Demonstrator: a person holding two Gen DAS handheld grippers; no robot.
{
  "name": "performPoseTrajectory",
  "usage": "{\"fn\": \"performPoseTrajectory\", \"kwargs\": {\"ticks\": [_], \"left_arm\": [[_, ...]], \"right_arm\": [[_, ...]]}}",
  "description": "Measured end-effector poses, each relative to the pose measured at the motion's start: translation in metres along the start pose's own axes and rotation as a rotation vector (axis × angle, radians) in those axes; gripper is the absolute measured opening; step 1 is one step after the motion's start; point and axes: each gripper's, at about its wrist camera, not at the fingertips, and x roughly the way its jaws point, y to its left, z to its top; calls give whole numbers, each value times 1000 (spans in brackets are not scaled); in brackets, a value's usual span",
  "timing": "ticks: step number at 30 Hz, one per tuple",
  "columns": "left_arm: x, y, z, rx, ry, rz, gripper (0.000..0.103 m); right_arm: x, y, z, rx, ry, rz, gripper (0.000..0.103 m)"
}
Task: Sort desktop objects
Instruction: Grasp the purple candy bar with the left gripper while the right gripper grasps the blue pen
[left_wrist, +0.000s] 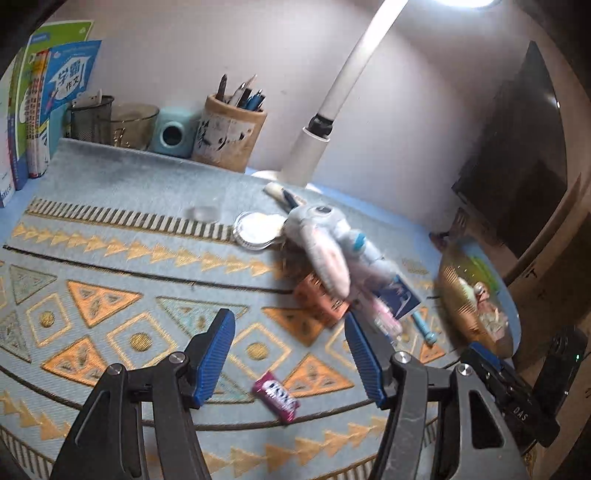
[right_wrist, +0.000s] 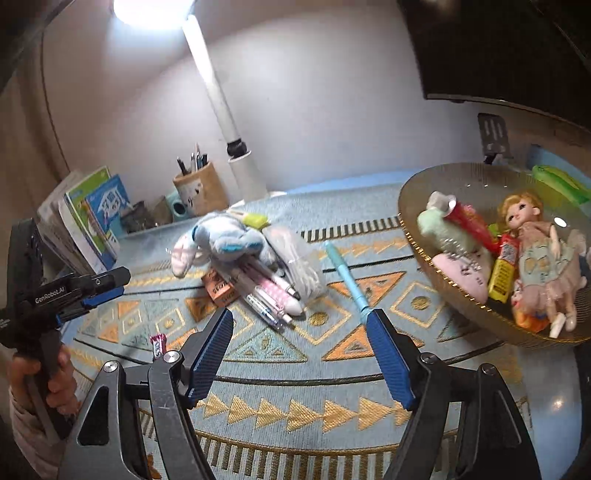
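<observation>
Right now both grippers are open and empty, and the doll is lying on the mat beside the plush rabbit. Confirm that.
Not quite. The left gripper and right gripper are open and empty, but the doll lies in the gold bowl, not on the mat beside the plush rabbit. The right wrist view shows it.

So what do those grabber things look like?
Each gripper, left and right, has dark grey metal arms, silver screws and ribbed blue fingers. The left's black body reads "GenRobot.AI" in white. The hand holding it wears a pale sleeve.
</observation>
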Motion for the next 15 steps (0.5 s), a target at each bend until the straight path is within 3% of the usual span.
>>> {"fn": "performPoseTrajectory", "kwargs": {"ticks": [4,9,13,15], "left_arm": [[6,0,-27,123,119,44,58],[23,-15,-49,157,134,101,58],[42,-32,-57,224,121,234,57],[45,-35,-57,236,105,249,43]], "right_arm": [[19,-3,-6,16,51,22,75],[30,-14,-9,74,86,40,75],[24,-18,-8,77,63,17,75],[24,-21,-6,77,68,2,75]]}}
